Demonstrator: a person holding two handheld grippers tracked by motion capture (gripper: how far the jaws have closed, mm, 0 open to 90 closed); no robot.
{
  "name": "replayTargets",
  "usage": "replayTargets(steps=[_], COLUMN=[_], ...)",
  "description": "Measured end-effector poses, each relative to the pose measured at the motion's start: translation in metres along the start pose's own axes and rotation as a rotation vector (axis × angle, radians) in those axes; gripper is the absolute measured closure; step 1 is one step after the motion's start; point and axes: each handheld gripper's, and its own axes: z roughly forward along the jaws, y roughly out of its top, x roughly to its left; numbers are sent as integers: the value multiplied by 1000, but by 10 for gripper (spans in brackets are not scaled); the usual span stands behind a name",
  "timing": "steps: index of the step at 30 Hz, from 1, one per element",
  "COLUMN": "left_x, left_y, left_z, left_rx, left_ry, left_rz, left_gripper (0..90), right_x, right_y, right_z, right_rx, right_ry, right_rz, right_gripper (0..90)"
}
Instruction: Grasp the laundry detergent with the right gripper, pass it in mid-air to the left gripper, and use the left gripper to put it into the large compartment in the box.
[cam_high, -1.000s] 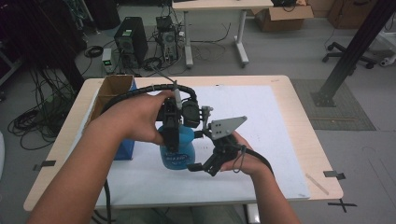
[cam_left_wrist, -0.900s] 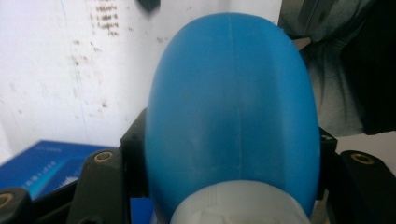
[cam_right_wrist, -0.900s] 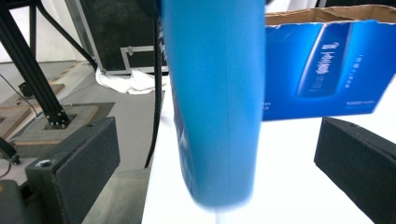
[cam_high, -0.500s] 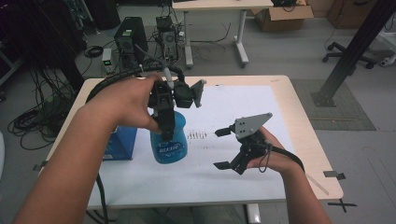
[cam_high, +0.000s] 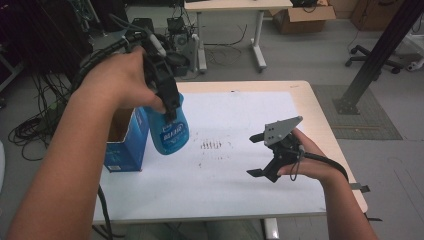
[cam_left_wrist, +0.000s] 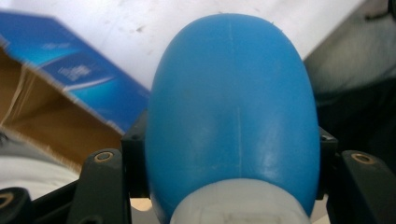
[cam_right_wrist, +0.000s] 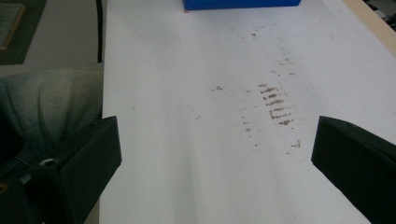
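Note:
A blue plastic bottle (cam_high: 170, 131) with a white label hangs in the air above the table's left part, tilted, beside the open blue box (cam_high: 125, 145). My left gripper (cam_high: 169, 106) is shut on the bottle's upper part. In the left gripper view the bottle (cam_left_wrist: 231, 107) sits clamped between both jaws of the left gripper (cam_left_wrist: 231, 161), its pale cap end nearest the camera. My right gripper (cam_high: 254, 155) hovers open over the white sheet (cam_high: 225, 175), right of the bottle. The right gripper (cam_right_wrist: 217, 154) has nothing between its jaws.
Brown smudge marks (cam_high: 211, 145) stain the sheet between the two grippers, and the marks (cam_right_wrist: 275, 105) lie ahead of the right jaws. The blue box (cam_left_wrist: 70, 70) shows a brown cardboard inside. Cables and equipment (cam_high: 175, 45) stand on the floor beyond the table.
The left hand lifted the bottle off the sheet and carried it up and left toward the box. The right gripper drew away from the bottle to the right.

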Motion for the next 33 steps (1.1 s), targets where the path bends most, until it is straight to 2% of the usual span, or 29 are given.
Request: replayTargets(steps=[2, 7, 15, 21, 23, 26, 33], left_x=[9, 30, 67, 91, 99, 109, 129], left_y=[-3, -9, -27, -40, -44, -49, -59], left_z=[-7, -18, -30, -35, -37, -36, -32], left_rx=[-11, -9, -38, -52, -79, -75, -61], left_ry=[10, 18, -19, -26, -22, -17, -12], left_rz=[-62, -188, -392, -494, -531, -587, -655], left_gripper=[387, 387, 387, 387, 386, 386, 387], right_x=[-1, -3, -7, -12, -13, -15, -18], right_y=[0, -3, -7, -8, -7, -7, -7], right_z=[-4, -10, -10, -8, -7, -6, -5], right_rx=[3, 15, 30, 38, 39, 44, 57], right_ry=[-9, -24, -25, -18, -18, -13, -6], right_rz=[-2, 2, 17, 24, 24, 31, 43], right_gripper=[17, 17, 19, 19, 19, 19, 19])
